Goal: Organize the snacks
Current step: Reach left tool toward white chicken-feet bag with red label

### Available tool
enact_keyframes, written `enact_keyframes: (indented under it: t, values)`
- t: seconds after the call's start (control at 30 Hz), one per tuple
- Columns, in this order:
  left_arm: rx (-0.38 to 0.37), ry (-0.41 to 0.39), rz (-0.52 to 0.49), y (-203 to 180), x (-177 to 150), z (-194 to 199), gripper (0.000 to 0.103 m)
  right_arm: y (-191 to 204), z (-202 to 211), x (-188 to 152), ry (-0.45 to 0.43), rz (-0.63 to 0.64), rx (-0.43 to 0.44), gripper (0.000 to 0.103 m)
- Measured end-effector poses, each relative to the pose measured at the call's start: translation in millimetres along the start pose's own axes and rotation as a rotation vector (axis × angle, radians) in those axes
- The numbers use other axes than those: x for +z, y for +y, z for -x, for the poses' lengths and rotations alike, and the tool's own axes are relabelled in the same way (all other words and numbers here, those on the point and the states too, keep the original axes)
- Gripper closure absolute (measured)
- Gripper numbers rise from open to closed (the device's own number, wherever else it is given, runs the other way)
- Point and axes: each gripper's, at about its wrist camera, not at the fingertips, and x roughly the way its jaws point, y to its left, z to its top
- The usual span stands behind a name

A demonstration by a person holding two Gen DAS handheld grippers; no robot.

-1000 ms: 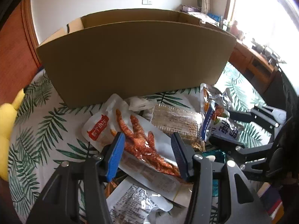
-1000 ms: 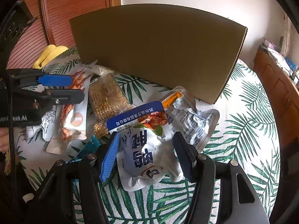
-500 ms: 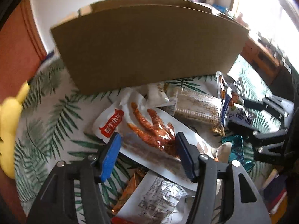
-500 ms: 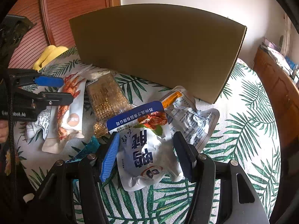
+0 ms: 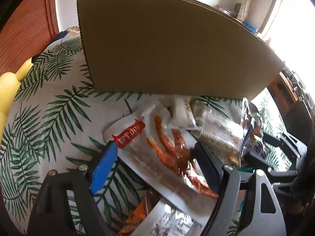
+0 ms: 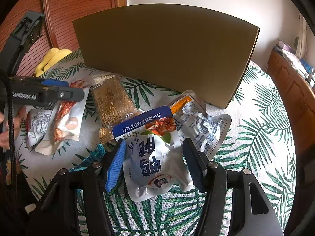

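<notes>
Packets of snacks lay loose on the leaf-print bench before the cardboard box point(image 6: 165, 51). Left gripper point(image 5: 155, 157), jaws open, had swung leftward astride the chicken-feet packet point(image 5: 167, 157); right gripper point(image 6: 154, 157), open, stayed astride the blue-and-white pouch point(image 6: 155, 157). Nothing boxed yet.

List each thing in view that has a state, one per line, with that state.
left gripper: open, straddling the chicken-feet pack
right gripper: open, straddling the blue-and-white pouch
chicken-feet pack: sealed, flat on the cloth
blue-and-white pouch: sealed, lying flat
grain bar: wrapped, flat
silver pouch: sealed, partly under the blue-and-white pouch
cardboard box: upright; inside hidden
</notes>
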Motion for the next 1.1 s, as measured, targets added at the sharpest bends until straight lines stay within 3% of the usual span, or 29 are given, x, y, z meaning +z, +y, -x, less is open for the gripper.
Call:
enact_keyframes:
  t: [0.2,0.6,0.77,1.1]
  values:
    - [-0.006,0.031,0.018,6.1,7.7,-3.7,0.020,-0.2,-0.1,0.0,-0.001,0.000,0.000,0.042]
    - [-0.112,0.117,0.120,30.3,-3.5,10.5,0.020,0.1,0.0,-0.3,0.000,0.000,0.000,0.042]
    - [-0.098,0.112,0.114,15.5,-3.3,8.0,0.020,0.0,0.0,-0.3,0.000,-0.001,0.000,0.042]
    - [0.034,0.111,0.003,-14.5,14.3,-13.9,0.018,-0.1,-0.1,-0.3,0.000,-0.001,0.000,0.042]
